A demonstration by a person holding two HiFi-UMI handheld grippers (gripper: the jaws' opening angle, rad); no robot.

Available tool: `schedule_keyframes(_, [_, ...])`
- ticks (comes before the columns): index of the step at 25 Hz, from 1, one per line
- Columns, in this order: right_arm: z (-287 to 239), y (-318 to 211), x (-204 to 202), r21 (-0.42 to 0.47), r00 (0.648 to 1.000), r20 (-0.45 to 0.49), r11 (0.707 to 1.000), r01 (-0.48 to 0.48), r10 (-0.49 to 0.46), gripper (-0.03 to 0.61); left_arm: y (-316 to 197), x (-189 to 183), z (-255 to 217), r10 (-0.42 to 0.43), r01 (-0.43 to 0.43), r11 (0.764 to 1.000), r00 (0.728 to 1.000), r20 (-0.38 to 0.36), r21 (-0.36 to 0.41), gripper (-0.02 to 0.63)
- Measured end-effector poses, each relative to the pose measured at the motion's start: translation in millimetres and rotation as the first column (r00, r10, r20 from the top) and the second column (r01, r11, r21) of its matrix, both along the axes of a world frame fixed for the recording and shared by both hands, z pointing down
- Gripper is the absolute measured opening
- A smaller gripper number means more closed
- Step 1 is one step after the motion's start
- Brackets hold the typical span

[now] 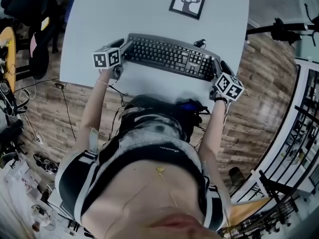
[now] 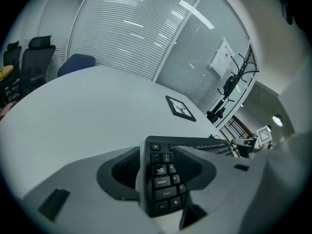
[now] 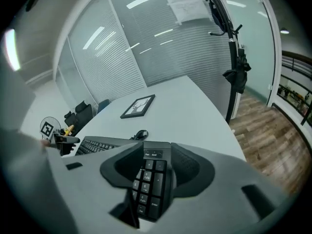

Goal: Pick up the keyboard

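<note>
Black keyboard (image 1: 169, 57), full-size with number pad, keys up, flat on white table (image 1: 124, 14) near front edge, slightly skewed, right end nearer person.

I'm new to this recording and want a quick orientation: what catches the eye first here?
A black keyboard lies along the near edge of the pale table. The left gripper and right gripper each have open jaws straddling one end of it. A framed deer picture lies farther back on the table.
</note>
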State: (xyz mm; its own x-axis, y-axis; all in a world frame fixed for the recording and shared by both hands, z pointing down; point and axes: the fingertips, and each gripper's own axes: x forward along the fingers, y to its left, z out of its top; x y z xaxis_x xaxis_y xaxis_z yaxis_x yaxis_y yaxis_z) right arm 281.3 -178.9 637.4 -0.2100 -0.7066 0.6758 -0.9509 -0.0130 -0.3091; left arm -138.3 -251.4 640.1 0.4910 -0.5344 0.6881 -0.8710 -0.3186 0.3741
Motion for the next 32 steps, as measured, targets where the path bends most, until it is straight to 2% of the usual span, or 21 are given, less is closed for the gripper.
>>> schedule_keyframes(3, [9, 0, 4, -0.015, 1.000, 0.022, 1.000, -0.015, 0.015, 0.199, -2, 0, 11, 0.011, -0.011, 0.999, 1.000, -0.019, -0.033, 0.199])
schedule_keyframes(6, [17, 0, 2, -0.026, 0.995, 0.088, 0.999, -0.035, 0.038, 0.212, -4, 5, 20, 0.014, -0.018, 0.998, 0.998, -0.062, -0.064, 0.201])
schedule_keyframes(10, [24, -3, -1, -0.034, 0.985, 0.160, 0.998, -0.056, 0.061, 0.213, -8, 13, 28, 0.022, -0.036, 0.994, 0.992, -0.127, -0.103, 0.201])
schedule_keyframes(16, [29, -2, 0, -0.035, 0.974, 0.210, 0.996, -0.078, 0.083, 0.199, -9, 18, 32, 0.019, -0.040, 0.991, 0.987, -0.159, -0.126, 0.199])
schedule_keyframes(18, [31, -3, 1, -0.035, 0.970, 0.227, 0.996, -0.079, 0.085, 0.196, -9, 19, 35, 0.003, -0.029, 0.990, 0.983, -0.185, -0.139, 0.199])
schedule_keyframes(22, [32, -4, 1, -0.026, 0.955, 0.282, 0.995, -0.091, 0.095, 0.208, -8, 19, 38, -0.061, 0.007, 0.983, 0.956, -0.286, -0.184, 0.199])
schedule_keyframes(26, [32, -4, -3, -0.021, 0.932, 0.350, 0.996, -0.091, 0.092, 0.189, -7, 18, 38, -0.059, 0.004, 0.983, 0.955, -0.292, -0.185, 0.199])
schedule_keyframes(32, [33, -5, -3, -0.047, 0.920, 0.380, 0.996, -0.080, 0.092, 0.189, -8, 18, 38, -0.062, 0.006, 0.982, 0.955, -0.289, -0.189, 0.198])
